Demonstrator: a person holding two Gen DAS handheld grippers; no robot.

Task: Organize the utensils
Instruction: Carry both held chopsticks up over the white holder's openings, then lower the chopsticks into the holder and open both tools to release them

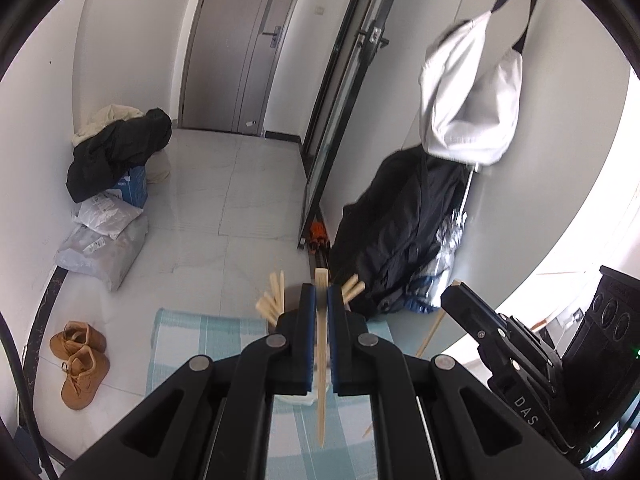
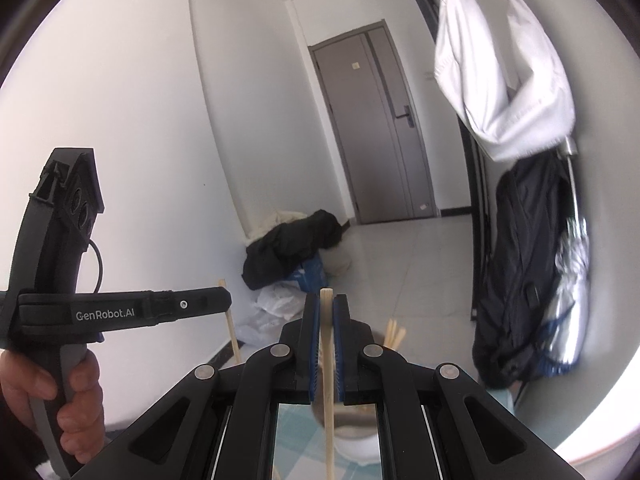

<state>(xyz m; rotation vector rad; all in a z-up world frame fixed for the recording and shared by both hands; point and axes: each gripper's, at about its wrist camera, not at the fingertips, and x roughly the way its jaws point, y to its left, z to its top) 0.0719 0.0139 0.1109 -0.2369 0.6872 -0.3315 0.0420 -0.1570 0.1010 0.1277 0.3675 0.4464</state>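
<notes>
My left gripper [image 1: 321, 294] is shut on a pale wooden chopstick [image 1: 321, 400] that runs up between the blue pads and points down toward the checked cloth. Behind the fingers, several more chopsticks [image 1: 274, 298] fan out of a white holder [image 1: 300, 399]. In the right wrist view, my right gripper [image 2: 326, 302] is shut on another chopstick [image 2: 329, 420], above the white holder [image 2: 356, 444] with chopsticks [image 2: 394, 334] standing in it. A hand [image 2: 78, 400] holds the left gripper [image 2: 224, 300] at the left, its chopstick [image 2: 232, 332] hanging below. The right gripper [image 1: 454, 292] shows at the right.
A teal checked cloth [image 1: 192, 332] covers the table. On the floor lie brown boots [image 1: 80, 360], plastic parcels [image 1: 104, 240] and a heap of dark clothes [image 1: 116, 152]. A dark jacket [image 1: 404, 232] and white bag [image 1: 468, 92] hang at the right. A grey door [image 1: 236, 44] stands at the back.
</notes>
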